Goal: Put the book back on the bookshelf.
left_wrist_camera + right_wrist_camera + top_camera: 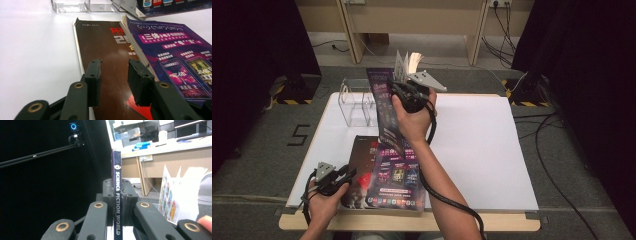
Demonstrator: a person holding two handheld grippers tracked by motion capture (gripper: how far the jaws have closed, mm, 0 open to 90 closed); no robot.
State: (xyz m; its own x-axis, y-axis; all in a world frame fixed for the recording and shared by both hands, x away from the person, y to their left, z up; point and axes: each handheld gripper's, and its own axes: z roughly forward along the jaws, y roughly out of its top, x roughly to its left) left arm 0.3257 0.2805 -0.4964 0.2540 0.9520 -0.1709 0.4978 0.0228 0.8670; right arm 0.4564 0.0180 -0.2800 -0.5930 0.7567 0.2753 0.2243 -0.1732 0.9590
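Observation:
My right gripper (398, 86) is raised over the far middle of the table, shut on the spine of a purple magazine (383, 102) that it holds upright. The spine reads "SCIENCE FICTION WORLD" (117, 177), clamped between the jaws of the right gripper (117, 186), with loose pages (180, 192) fanning out beside it. My left gripper (348, 176) is open at the near left, its jaws just above a brown magazine (105, 47) with nothing between them. A second purple magazine (175, 57) lies on the brown one, overlapping its right side.
A clear acrylic holder (356, 102) stands at the far left of the white table top (482, 145). Cables trail from both grippers across the near edge. Black curtains flank the table and a wooden desk stands behind it.

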